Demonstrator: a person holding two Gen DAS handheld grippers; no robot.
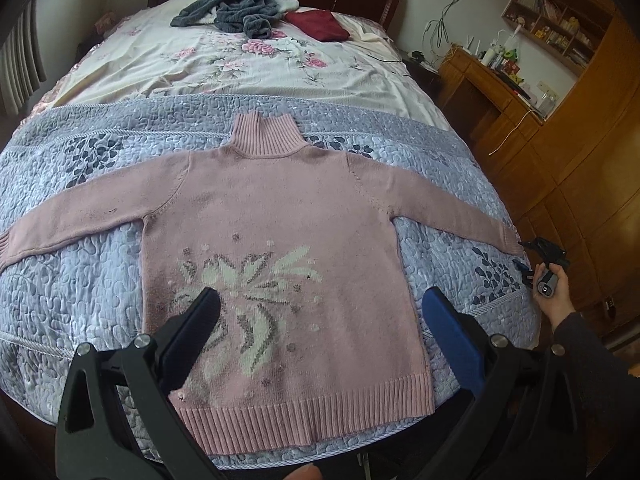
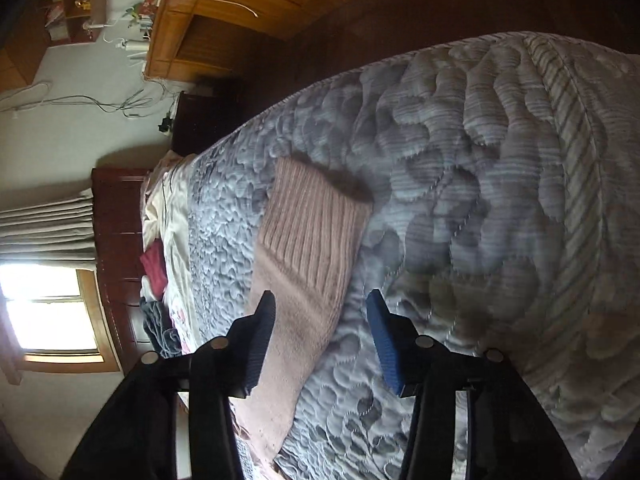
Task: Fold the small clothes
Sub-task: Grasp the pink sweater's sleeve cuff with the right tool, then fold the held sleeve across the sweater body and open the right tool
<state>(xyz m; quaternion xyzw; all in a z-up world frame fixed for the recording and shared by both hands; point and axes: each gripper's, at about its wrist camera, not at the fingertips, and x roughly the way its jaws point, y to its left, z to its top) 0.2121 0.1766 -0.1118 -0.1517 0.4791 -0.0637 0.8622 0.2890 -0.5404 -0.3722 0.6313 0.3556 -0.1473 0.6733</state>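
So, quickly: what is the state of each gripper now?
Left gripper: open, holding nothing, above the pink sweater.
Right gripper: open, holding nothing, at the sleeve cuff.

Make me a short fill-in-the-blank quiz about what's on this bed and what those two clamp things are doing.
1. The pink sweater lies flat with both sleeves spread ____.
2. It rests on a quilted ____ bedspread.
3. The right gripper sits at the sleeve's ribbed ____.
4. Both it and the left gripper are ____.

Missing words: out; blue; cuff; open

Your left gripper point(image 1: 320, 308) hides part of the pink sweater point(image 1: 280, 220) hem. Left sleeve cuff point(image 1: 4, 246) runs off the frame edge. Shelf items point(image 1: 552, 24) too small to identify. In the right wrist view, only the right cuff point(image 2: 316, 224) shows sharply; the nearer quilt point(image 2: 500, 200) is blurred.
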